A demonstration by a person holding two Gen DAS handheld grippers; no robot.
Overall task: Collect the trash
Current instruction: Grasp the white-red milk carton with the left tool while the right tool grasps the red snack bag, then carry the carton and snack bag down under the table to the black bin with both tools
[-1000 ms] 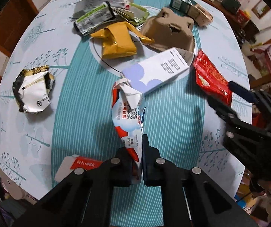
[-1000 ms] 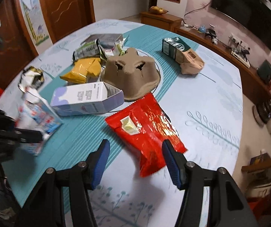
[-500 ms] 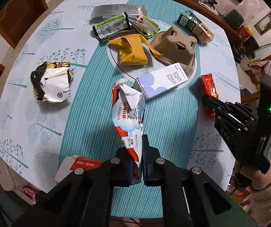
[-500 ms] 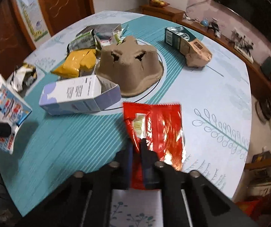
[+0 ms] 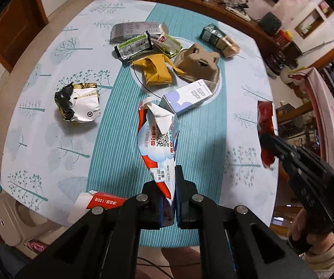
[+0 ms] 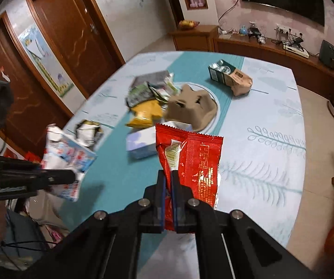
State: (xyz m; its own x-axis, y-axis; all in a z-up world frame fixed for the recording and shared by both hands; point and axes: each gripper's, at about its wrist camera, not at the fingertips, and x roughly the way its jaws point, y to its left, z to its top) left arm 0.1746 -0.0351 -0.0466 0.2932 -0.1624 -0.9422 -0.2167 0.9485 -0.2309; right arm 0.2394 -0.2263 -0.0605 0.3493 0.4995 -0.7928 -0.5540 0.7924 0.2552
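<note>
Both pairs of fingers are clamped on trash: the left gripper (image 5: 169, 200) on a crumpled milk carton (image 5: 158, 137), the right gripper (image 6: 168, 200) on a red snack wrapper (image 6: 190, 160). Since half a second ago, the wrapper has risen clear of the desk (image 6: 260, 107). Its lower edge is hidden between the fingers.

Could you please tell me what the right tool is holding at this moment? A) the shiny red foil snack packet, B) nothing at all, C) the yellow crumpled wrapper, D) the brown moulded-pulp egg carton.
A: the right tool is shut on the shiny red foil snack packet, which hangs lifted above the table's teal-striped cloth.
</note>
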